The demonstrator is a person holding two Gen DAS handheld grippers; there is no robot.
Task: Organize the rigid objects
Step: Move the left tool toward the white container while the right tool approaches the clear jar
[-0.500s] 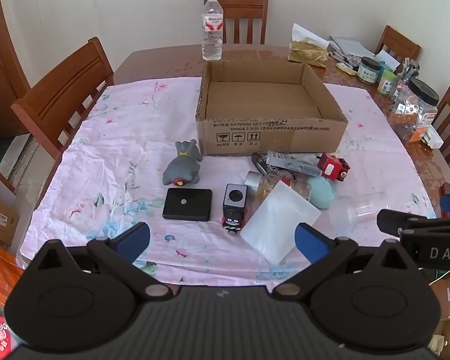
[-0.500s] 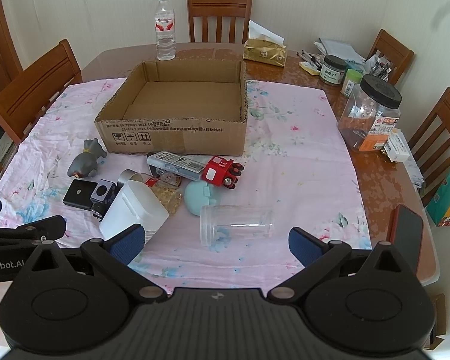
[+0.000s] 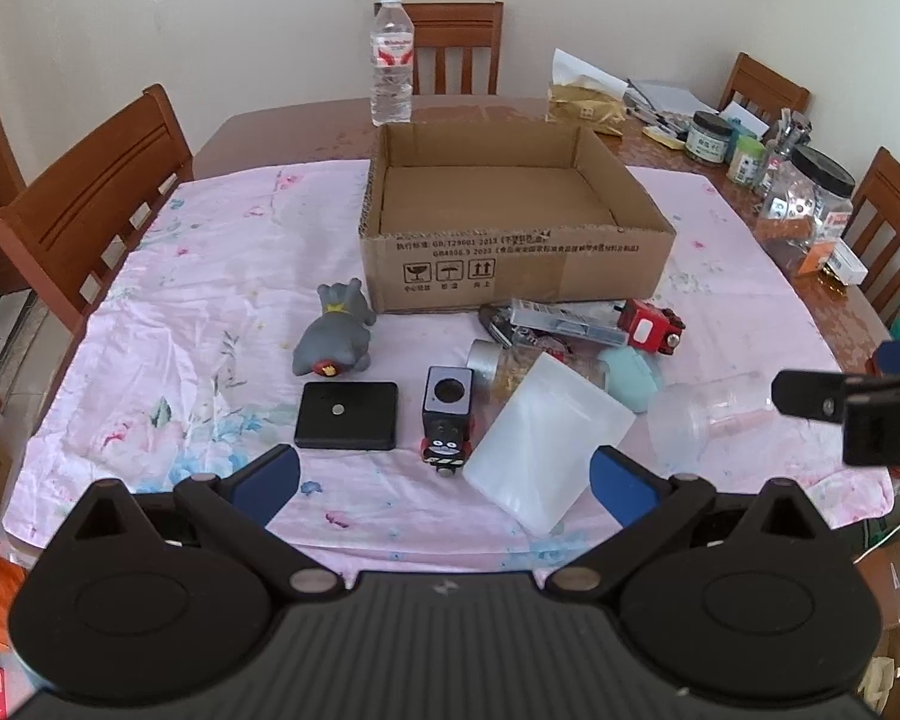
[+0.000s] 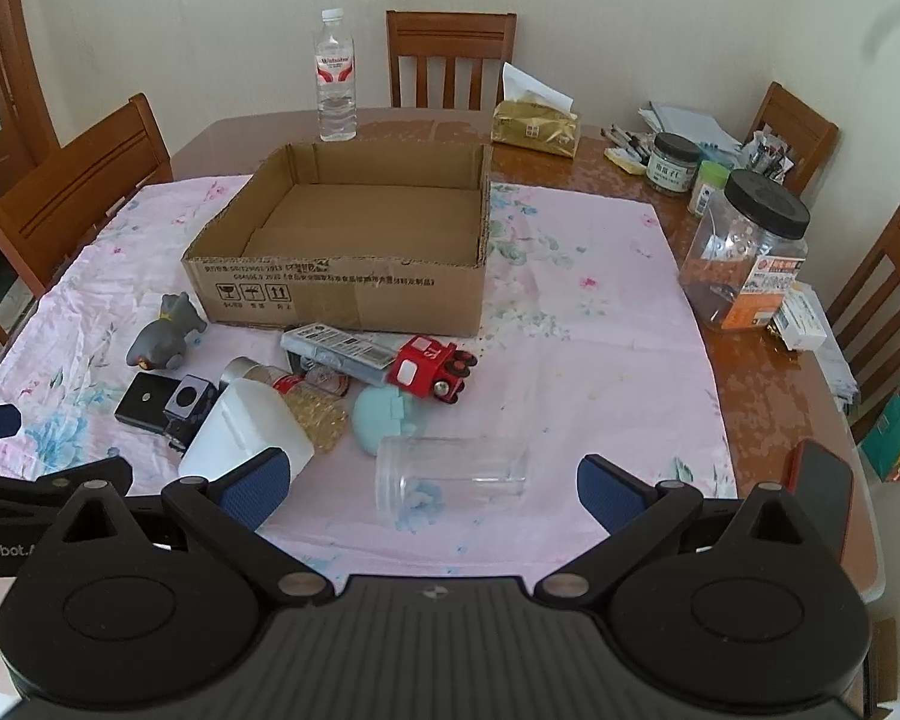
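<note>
An open, empty cardboard box [image 3: 510,276] [image 4: 342,294] stands mid-table on a pink floral cloth. In front of it lie a grey dog toy [image 3: 333,339], a flat black square [image 3: 347,416], a black toy train [image 3: 447,420], a white box [image 3: 546,450], a capped bottle of yellow beads [image 4: 306,402], a grey long pack [image 4: 336,345], a red toy vehicle [image 4: 429,366], a teal round case [image 4: 378,420] and a clear jar on its side [image 4: 450,474]. My left gripper [image 3: 444,480] hovers open near the train. My right gripper [image 4: 432,486] hovers open over the jar.
A water bottle [image 3: 392,60] stands behind the box. Jars, pens, papers and a gold tissue pack [image 4: 534,123] crowd the far right of the table. A black-lidded plastic jar [image 4: 744,252] and a phone [image 4: 822,492] sit at the right edge. Wooden chairs ring the table.
Both views have shifted slightly: the table's things sit a little further left in the left view and lower in the right view. Nothing on the table has moved; both grippers stay open.
</note>
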